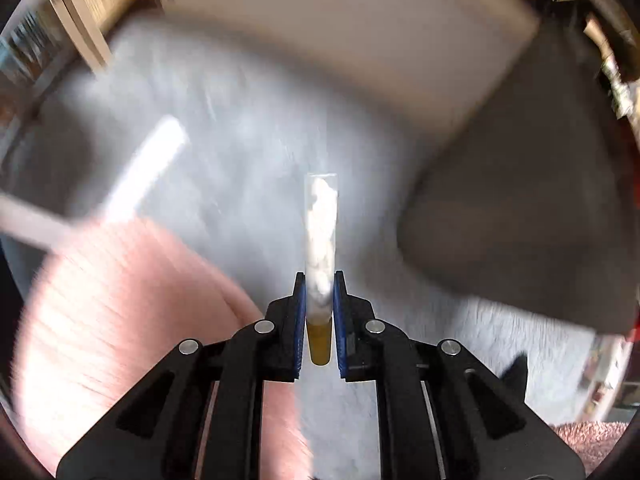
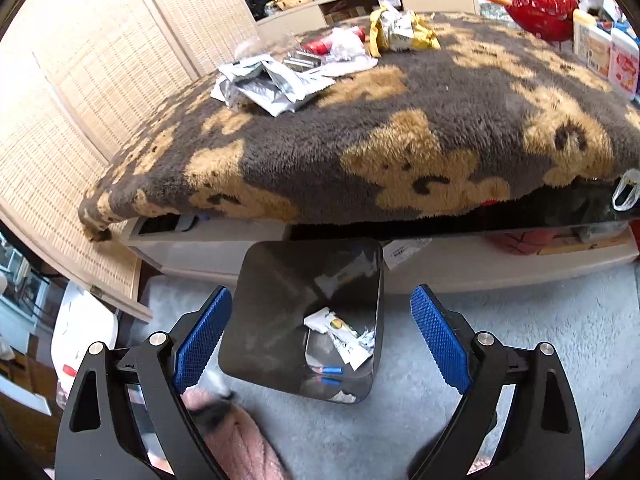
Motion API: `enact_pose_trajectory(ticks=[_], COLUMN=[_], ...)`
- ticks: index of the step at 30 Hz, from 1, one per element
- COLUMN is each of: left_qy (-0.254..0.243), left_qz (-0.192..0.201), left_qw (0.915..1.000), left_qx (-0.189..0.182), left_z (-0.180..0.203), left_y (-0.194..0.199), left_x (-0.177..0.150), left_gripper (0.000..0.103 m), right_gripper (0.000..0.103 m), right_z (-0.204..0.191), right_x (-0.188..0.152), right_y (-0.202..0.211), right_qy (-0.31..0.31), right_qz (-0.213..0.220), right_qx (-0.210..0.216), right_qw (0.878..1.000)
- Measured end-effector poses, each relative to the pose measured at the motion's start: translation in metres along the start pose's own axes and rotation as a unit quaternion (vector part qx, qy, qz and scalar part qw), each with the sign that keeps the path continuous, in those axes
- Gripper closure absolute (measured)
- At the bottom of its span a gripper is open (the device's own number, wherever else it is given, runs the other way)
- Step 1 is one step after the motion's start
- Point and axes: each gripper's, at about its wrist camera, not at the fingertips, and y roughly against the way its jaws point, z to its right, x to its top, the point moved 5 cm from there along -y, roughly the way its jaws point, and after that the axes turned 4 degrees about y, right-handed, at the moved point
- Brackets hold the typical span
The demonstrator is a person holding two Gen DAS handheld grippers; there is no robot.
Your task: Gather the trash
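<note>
Between the blue pads of our left gripper (image 1: 320,312) we are pinching a clear plastic tube (image 1: 320,240) — white wadding along its length, a yellowish tip toward the camera — and the jaws are standing narrow, clamped on it. We are carrying it above the pale carpet (image 1: 240,140), with the dark bin (image 1: 520,220) blurred off to the right. Our right gripper (image 2: 320,332) is hanging wide and empty over the black bin (image 2: 280,280), where a few wrappers (image 2: 340,336) are already lying. More trash — silver packets (image 2: 268,88) and a yellow wrapper (image 2: 400,32) — is waiting on the fleece blanket (image 2: 400,132) beyond. To do this well, we are judging that the tube should be brought squarely over the bin's mouth before the pads part, since a slim, smooth tube could slip or bounce off the rim.
</note>
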Motion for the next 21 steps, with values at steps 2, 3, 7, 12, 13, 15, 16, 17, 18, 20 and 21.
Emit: enact_pose_trajectory(ticks=[2, 3, 7, 12, 13, 15, 16, 17, 18, 20, 21], left_qy=[-0.013, -0.024, -0.096, -0.148, -0.158, -0.179, -0.19, -0.196, -0.204, -0.217, -0.224], left_qz=[0.066, 0.089, 0.18, 0.174, 0.17, 0.161, 0.16, 0.159, 0.155, 0.145, 0.139], left_qw=[0.9976, 0.9955, 0.9763, 0.9649, 0.9633, 0.9594, 0.9568, 0.9555, 0.9538, 0.952, 0.9505], left_qx=[-0.015, -0.022, -0.073, -0.129, -0.135, -0.147, -0.151, -0.153, -0.156, -0.16, -0.164], left_z=[0.002, 0.006, 0.05, 0.112, 0.12, 0.134, 0.143, 0.148, 0.156, 0.17, 0.176], left_y=[0.042, 0.057, 0.128, 0.158, 0.151, 0.148, 0.146, 0.144, 0.141, 0.14, 0.137], left_x=[0.026, 0.032, 0.05, 0.058, 0.053, 0.057, 0.055, 0.052, 0.054, 0.052, 0.054], left_gripper=[0.092, 0.092, 0.092, 0.092, 0.092, 0.092, 0.092, 0.092, 0.092, 0.092, 0.092], right_gripper=[0.011, 0.011, 0.011, 0.011, 0.011, 0.011, 0.011, 0.011, 0.011, 0.011, 0.011], right_z=[0.0, 0.001, 0.006, 0.009, 0.009, 0.01, 0.011, 0.012, 0.015, 0.02, 0.022], right_x=[0.0, 0.0, -0.001, -0.001, 0.0, 0.0, 0.0, 0.0, 0.0, 0.0, 0.001], right_y=[0.001, 0.002, 0.003, -0.001, -0.002, -0.005, -0.007, -0.009, -0.011, -0.016, -0.018], right_qy=[0.002, 0.003, 0.006, 0.002, 0.005, 0.009, 0.009, 0.007, 0.002, -0.005, -0.008], right_qz=[0.005, 0.008, 0.015, 0.013, 0.013, 0.011, 0.008, 0.006, 0.003, -0.001, -0.003], right_qx=[-0.006, -0.011, -0.033, -0.039, -0.042, -0.05, -0.054, -0.055, -0.055, -0.058, -0.059], right_qw=[1.0, 1.0, 0.999, 0.999, 0.999, 0.999, 0.998, 0.998, 0.998, 0.998, 0.998])
